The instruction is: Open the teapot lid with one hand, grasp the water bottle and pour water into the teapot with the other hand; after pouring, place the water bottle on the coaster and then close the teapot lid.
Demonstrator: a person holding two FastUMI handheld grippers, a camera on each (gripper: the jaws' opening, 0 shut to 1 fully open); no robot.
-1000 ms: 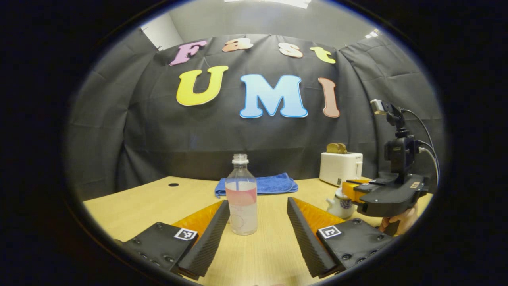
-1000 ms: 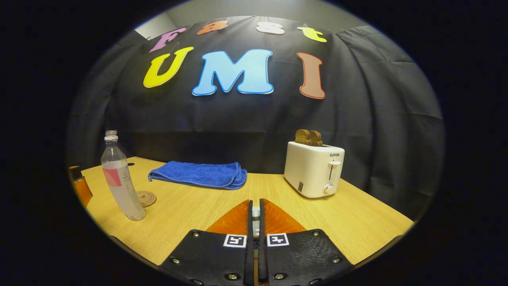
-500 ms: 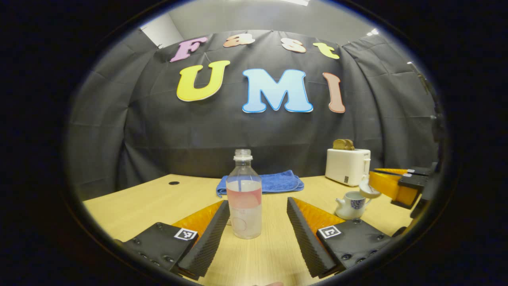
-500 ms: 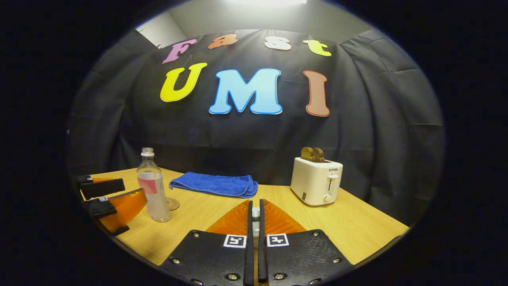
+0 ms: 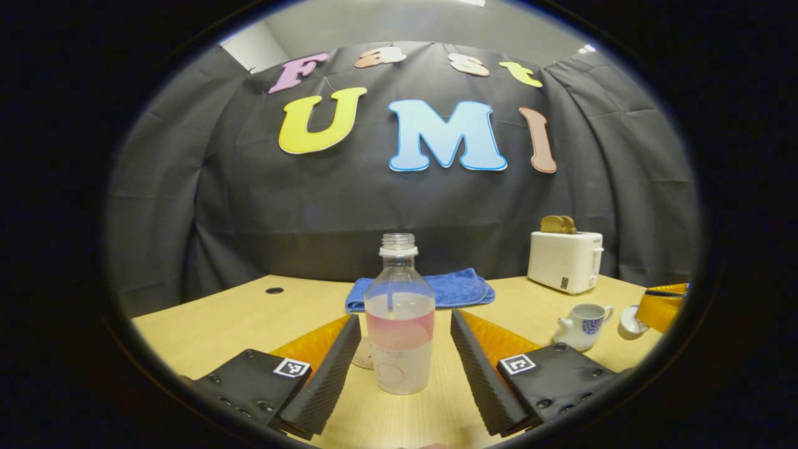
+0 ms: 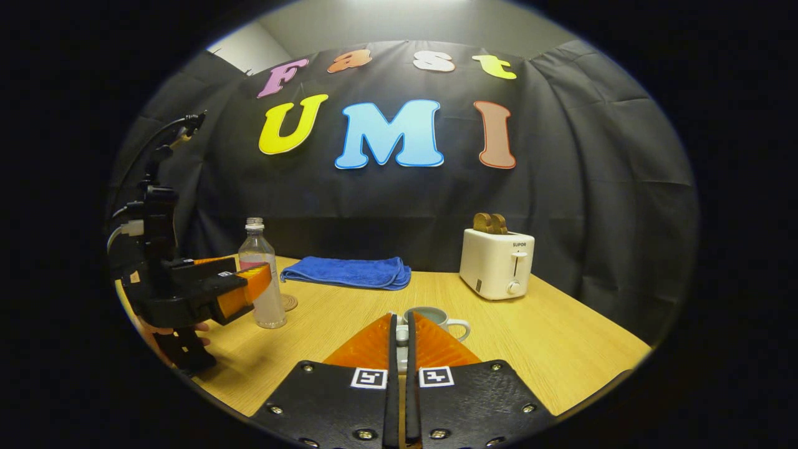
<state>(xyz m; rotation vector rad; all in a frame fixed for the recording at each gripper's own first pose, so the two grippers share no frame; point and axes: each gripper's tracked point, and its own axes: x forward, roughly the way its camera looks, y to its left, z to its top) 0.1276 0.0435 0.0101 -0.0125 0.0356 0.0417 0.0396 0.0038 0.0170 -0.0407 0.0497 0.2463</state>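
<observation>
Left gripper: spread wide, gripping nothing; a finger stands on either side of the bottle, neither touching it. From the right gripper view it sits at 9 o'clock, level with the label.
Right gripper: clenched on the lid, whose knob shows as a pale sliver in the slit between the fingers. From the left gripper view the lid hangs at 3 o'clock, just beside the teapot and clear of its mouth.
Bottle: upright on the table, uncapped, part full, dead centre between the left fingers.
Coaster: flat on the table just behind the bottle, toward 10 o'clock of its base.
Teapot: open, at 3 o'clock from the bottle and well apart from it; in the right gripper view it sits just past the fingertips at 12 o'clock.
Risk, bottle: with no cap, closing off-centre or too hard could tip it or squeeze water out of the neck.
Risk, lid: the pinch is on a small knob, so a loosened squeeze or a knock during the pour could drop it.
Left pose: held low and level, fingers pointing forward along the table; a hand grips the handle below.
Right pose: low and level, aimed over the teapot.
</observation>
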